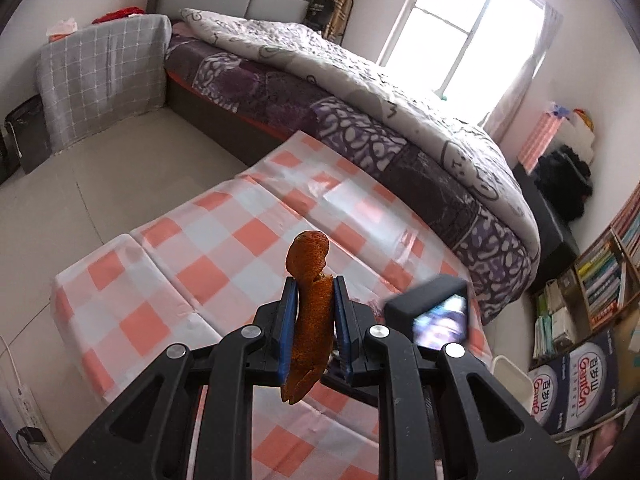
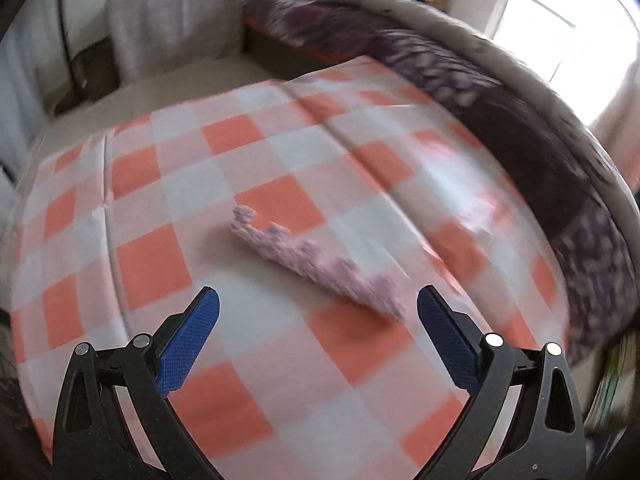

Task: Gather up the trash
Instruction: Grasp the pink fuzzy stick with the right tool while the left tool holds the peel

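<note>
My left gripper is shut on a long piece of orange peel, held upright above the checked tablecloth. The peel sticks out above and below the blue pads. My right gripper is open and empty above the same tablecloth. A crumpled pale pink scrap of torn paper lies on the cloth just ahead of the right fingertips, between them and slightly right. The right wrist view is motion-blurred. The right gripper's camera body shows in the left wrist view, low at right.
A bed with a grey and purple quilt runs along the table's far side. A grey-covered chair stands at far left. Bookshelves, boxes and a white bin are at right. A power strip lies on the floor.
</note>
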The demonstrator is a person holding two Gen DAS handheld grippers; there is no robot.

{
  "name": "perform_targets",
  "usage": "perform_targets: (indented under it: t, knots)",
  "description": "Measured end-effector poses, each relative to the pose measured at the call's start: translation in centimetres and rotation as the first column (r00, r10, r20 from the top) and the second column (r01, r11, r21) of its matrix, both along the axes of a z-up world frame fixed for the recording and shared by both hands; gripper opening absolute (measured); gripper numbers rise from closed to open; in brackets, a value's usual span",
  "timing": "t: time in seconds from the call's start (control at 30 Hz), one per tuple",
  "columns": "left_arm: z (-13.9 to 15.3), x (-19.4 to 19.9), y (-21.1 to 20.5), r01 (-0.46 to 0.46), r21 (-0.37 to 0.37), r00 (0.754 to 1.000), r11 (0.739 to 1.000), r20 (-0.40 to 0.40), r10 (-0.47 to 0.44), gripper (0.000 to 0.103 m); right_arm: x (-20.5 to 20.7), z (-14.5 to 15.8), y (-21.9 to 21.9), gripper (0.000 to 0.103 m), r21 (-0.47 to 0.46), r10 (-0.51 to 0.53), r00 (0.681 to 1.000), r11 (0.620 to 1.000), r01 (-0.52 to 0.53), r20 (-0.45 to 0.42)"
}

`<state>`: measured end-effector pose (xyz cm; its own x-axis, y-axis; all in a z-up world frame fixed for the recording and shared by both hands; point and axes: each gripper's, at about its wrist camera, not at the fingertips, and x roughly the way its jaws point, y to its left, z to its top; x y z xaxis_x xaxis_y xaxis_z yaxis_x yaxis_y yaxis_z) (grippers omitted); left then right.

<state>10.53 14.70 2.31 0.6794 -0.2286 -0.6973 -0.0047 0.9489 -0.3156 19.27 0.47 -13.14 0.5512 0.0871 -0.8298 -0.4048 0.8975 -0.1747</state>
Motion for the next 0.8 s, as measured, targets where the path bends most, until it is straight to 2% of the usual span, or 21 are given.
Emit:
perform_targets:
  t: [0.17,0.23,0.3,0.33,0.37,0.4,0.57,0.8]
  knots:
    - [-0.6,0.4,1.1,-0.021,-0.007,0.999,1.000,-0.026,0.020,0.019,2.7,-2.7,1.8,0.088,-0.029,0.041,0.998,0.999,-0.043,-0.057]
    - [-1.0,0.7,1.4,-0.025,-0.015,0.999,1.000,-0.043,0.025,0.019,3.1,-3.1,1.5,0.085,0.004,0.046,0.997,0.999,-0.046,-0.068]
    - [-1.1,0.7,1.7,-0.030,-0.014,0.998,0.999,-0.048,0.029,0.019,3.2,-3.2,0.7,0.074,0.060,0.034,0.994,0.998,-0.028,-0.103]
    - [-1.2,0.7,1.8,-0.032,-0.012,0.998,0.999,-0.049,0.031,0.019,3.1,-3.2,0.4,0.060,0.085,0.026,0.993,0.996,-0.017,-0.111]
    - [-1.2,0.7,1.9,-0.035,-0.014,0.998,0.999,-0.051,0.034,0.019,2.9,-3.1,0.2,0.041,0.095,0.013,0.994,0.996,-0.003,-0.109]
    - [-1.2,0.7,2.0,-0.037,-0.018,0.998,0.999,-0.051,0.036,0.019,2.6,-3.0,0.0,0.032,0.101,-0.010,0.994,0.995,0.020,-0.106]
    - [-1.2,0.5,2.1,-0.038,-0.016,0.998,0.999,-0.050,0.038,0.019,0.6,-3.0,-1.2,0.029,0.121,-0.151,0.981,0.979,0.165,-0.121]
    - [-0.5,-0.1,2.4,-0.050,-0.014,0.999,0.999,-0.018,0.050,0.019,-3.2,-1.9,-3.4,0.029,0.164,-0.347,0.925,0.914,0.370,-0.151]
